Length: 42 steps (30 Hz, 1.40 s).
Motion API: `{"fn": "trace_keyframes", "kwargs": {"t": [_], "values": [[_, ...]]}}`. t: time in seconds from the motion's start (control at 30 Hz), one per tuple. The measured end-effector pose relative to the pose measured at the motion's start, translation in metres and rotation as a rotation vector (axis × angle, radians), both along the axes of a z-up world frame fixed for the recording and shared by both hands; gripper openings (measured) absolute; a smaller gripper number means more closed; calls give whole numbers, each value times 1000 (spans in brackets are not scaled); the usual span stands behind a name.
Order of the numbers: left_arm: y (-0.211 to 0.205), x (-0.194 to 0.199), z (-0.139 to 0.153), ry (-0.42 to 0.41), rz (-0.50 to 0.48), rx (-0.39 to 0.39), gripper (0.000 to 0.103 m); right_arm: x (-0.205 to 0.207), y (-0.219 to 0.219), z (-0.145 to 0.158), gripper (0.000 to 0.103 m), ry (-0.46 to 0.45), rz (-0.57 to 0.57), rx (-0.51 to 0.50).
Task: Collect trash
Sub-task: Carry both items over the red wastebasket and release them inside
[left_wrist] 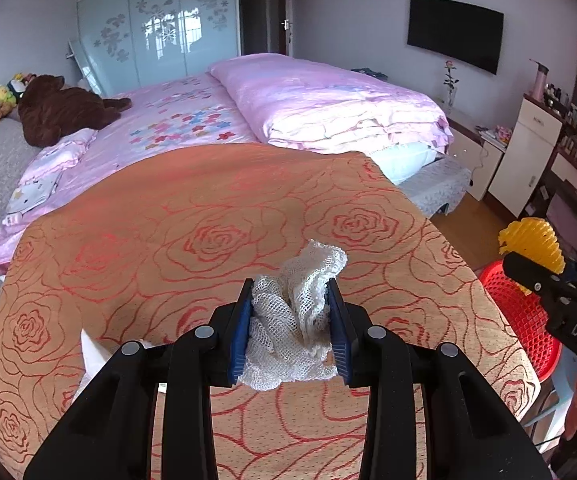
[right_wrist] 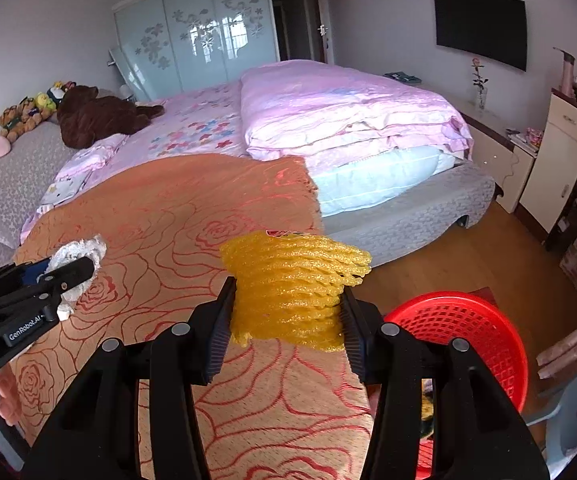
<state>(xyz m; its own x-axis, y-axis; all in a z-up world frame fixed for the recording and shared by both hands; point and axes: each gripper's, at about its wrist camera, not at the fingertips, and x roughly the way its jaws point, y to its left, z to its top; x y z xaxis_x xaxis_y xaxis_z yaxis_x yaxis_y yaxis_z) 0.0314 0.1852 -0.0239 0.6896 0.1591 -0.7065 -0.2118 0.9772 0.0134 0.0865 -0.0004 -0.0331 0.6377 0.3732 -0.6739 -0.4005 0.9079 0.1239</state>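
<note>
My left gripper (left_wrist: pixel 291 326) is shut on a crumpled white foam net (left_wrist: pixel 296 320), held above the orange rose-patterned tablecloth (left_wrist: pixel 192 240). That white net (right_wrist: pixel 78 254) and the left gripper (right_wrist: pixel 64 276) also show at the left of the right wrist view. My right gripper (right_wrist: pixel 286 320) is shut on a yellow foam net (right_wrist: pixel 294 290), just past the table's right edge. In the left wrist view the yellow net (left_wrist: pixel 532 244) and right gripper (left_wrist: pixel 528 276) hang over the red mesh basket (left_wrist: pixel 524 312). The red basket (right_wrist: pixel 468 328) sits low at the right, partly hidden by my right fingers.
A white paper piece (left_wrist: pixel 96 356) lies on the tablecloth behind my left fingers. A bed (right_wrist: pixel 328 120) with pink bedding stands beyond the table. Cabinets (right_wrist: pixel 556 152) line the right wall. A grey chair (right_wrist: pixel 568 408) stands under the basket on the wooden floor (right_wrist: pixel 468 248).
</note>
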Motion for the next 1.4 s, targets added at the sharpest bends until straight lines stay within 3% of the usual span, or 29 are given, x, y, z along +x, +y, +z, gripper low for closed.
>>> {"fn": "trace_keyframes", "kwargs": {"t": [0.9, 1.4], "values": [[-63, 25, 12, -21, -140, 16, 33, 1, -88, 3, 47, -24, -154, -35], [-136, 46, 0, 5, -294, -11, 33, -4, -146, -16, 47, 10, -257, -57]]}}
